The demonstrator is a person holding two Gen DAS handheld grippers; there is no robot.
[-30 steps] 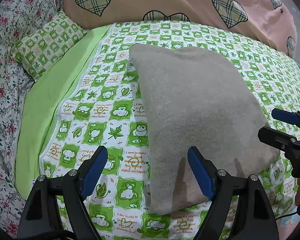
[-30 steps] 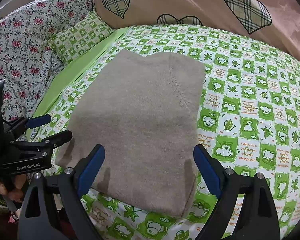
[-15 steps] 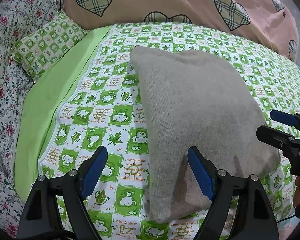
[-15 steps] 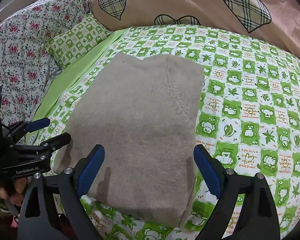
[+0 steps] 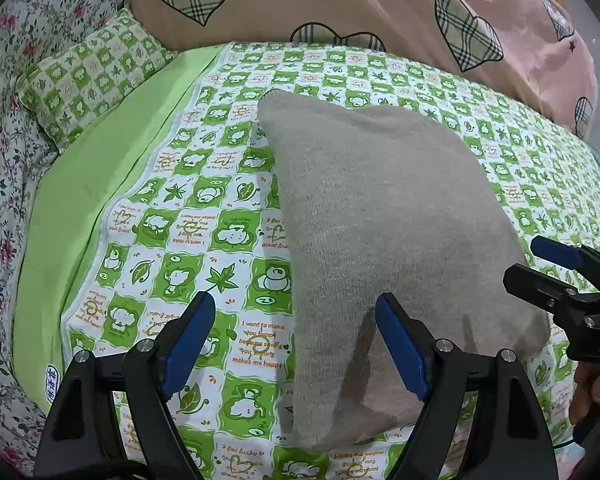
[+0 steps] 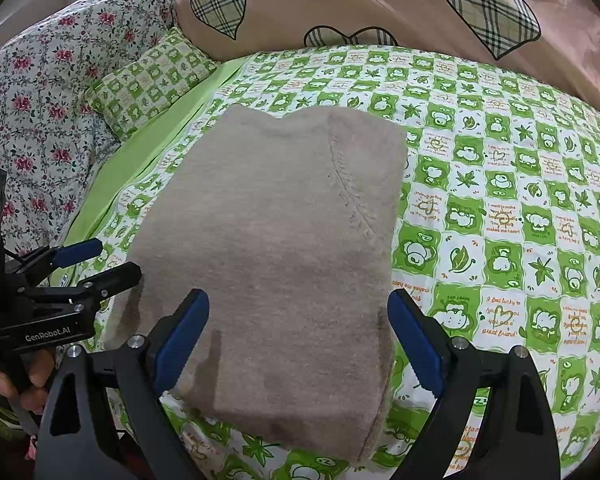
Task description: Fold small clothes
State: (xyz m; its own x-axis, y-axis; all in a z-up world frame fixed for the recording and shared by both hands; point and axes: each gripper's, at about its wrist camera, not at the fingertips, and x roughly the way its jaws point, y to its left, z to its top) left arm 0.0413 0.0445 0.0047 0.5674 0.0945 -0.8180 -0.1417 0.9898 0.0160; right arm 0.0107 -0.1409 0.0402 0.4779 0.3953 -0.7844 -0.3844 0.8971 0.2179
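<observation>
A beige knitted garment [image 5: 380,240] [image 6: 276,264] lies folded into a flat rectangle on the green-and-white checked bedsheet [image 5: 188,232] [image 6: 500,216]. My left gripper [image 5: 296,344] hovers open over the garment's near left edge, with nothing between its blue pads. My right gripper [image 6: 300,340] hangs open above the near end of the garment, its pads apart and empty. Each gripper shows in the other's view: the right gripper [image 5: 540,268] at the garment's right side, the left gripper [image 6: 96,264] at its left side. Neither touches the cloth.
A pink quilt with plaid hearts [image 5: 360,8] [image 6: 380,4] lies piled at the far side. A small green checked pillow [image 5: 88,76] [image 6: 152,76] and a floral cover [image 5: 4,128] [image 6: 40,96] lie to the left. A plain green sheet strip [image 5: 84,208] borders the checked one.
The bed and garment have drifted slightly in both views from small camera shifts. Both grippers stay open and the garment has not moved.
</observation>
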